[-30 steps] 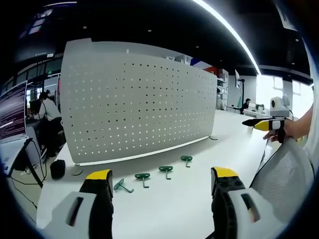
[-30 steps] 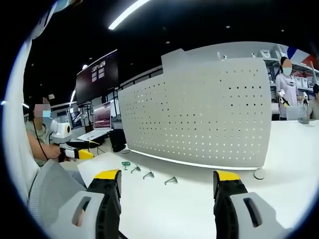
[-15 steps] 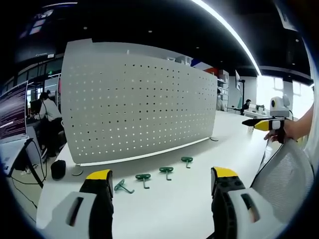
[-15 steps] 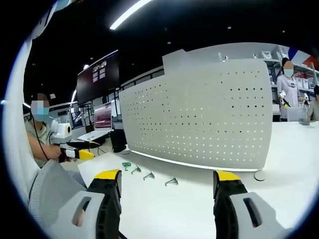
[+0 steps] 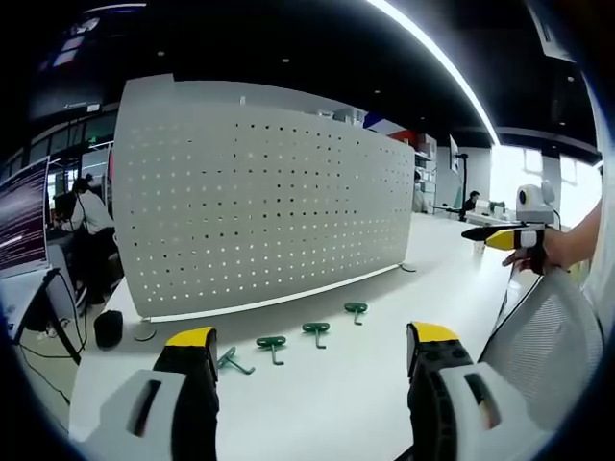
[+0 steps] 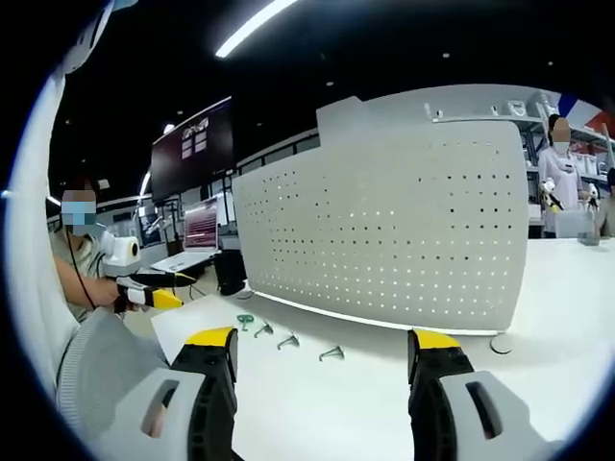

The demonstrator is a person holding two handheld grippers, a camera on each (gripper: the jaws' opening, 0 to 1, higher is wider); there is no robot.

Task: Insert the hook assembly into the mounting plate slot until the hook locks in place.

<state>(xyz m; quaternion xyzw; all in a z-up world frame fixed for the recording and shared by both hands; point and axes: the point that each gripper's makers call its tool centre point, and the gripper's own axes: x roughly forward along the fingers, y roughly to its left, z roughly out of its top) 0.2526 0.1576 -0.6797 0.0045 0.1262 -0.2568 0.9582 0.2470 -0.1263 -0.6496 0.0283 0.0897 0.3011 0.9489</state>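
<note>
1. White tabletop (image 5: 317, 394) stretches under dark ceiling lit by a long light strip (image 5: 437, 62); we see other people at desks far behind.
2. We see a tall white perforated mounting plate (image 5: 259, 202) standing upright on the tabletop, curved by the lens, its rows of small holes facing us.
3. In the left gripper view, four green hooks lie in a row on the tabletop just in front of the plate's foot: hook one (image 5: 231, 361), hook two (image 5: 272, 344), hook three (image 5: 316, 331), hook four (image 5: 356, 310). None touches the plate.
4. We hold the left claw (image 5: 312, 384) low over the tabletop, level and pointed at the plate. Its yellow-tipped jaws stand wide apart with nothing between them; the hooks lie beyond the tips.
5. At the right edge of that view the right claw appears in a hand (image 5: 543, 252), raised and well apart from the hooks.
6. In the right gripper view, the right claw (image 6: 325, 379) also points at the plate (image 6: 404, 230), its jaws wide apart and empty.
7. There the hooks (image 6: 283, 338) lie ahead of the left jaw, near the plate's foot.
8. At the left of that view a seated person (image 6: 82, 259) holds the left claw (image 6: 154, 296) out over the tabletop's edge.
</note>
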